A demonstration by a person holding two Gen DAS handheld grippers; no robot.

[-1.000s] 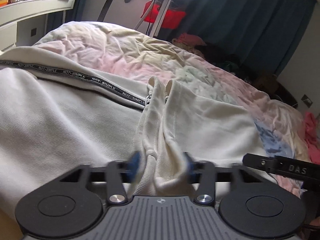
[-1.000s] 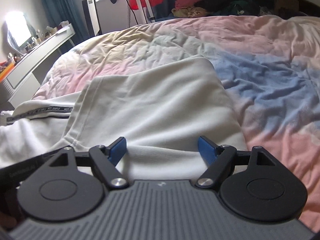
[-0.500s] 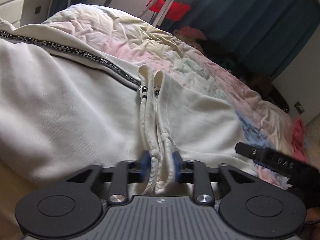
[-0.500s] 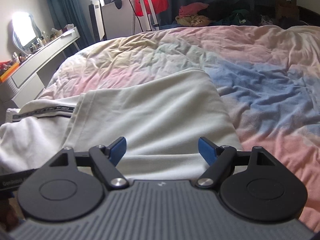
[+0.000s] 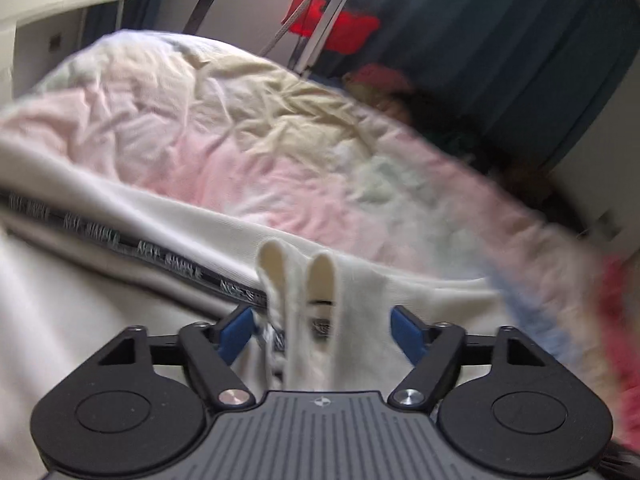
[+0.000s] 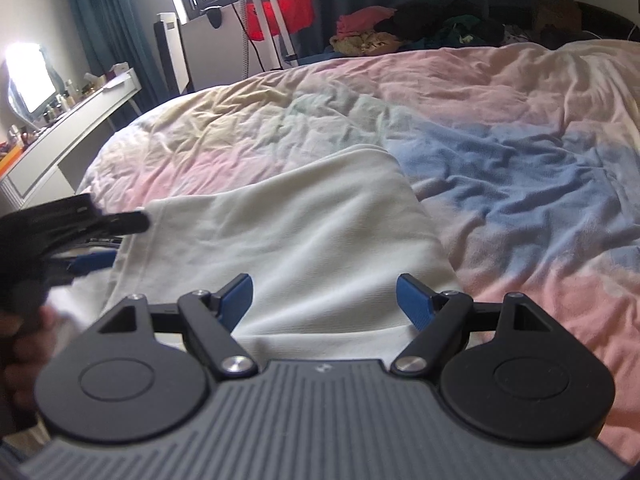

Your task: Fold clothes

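Note:
A cream garment (image 5: pixel 100 312) with a black lettered band (image 5: pixel 152 252) lies on the bed. Its bunched waistband folds (image 5: pixel 304 304) stand between the blue pads of my left gripper (image 5: pixel 322 332), which is open around them without pinching. In the right wrist view the same garment (image 6: pixel 296 240) lies flat on the quilt. My right gripper (image 6: pixel 324 300) is open and empty just above its near edge. The left gripper (image 6: pixel 80 236) shows at the left of that view.
A pastel pink, yellow and blue quilt (image 6: pixel 500 152) covers the bed. A white dresser (image 6: pixel 68 140) with a mirror stands at the left. A red item on a stand (image 6: pixel 280 12), dark curtains and a clothes pile (image 6: pixel 400 32) lie beyond the bed.
My left gripper was shut on the bunched waistband half a second ago and has opened, letting go. It has also moved forward. The right gripper has stayed open and lifted slightly.

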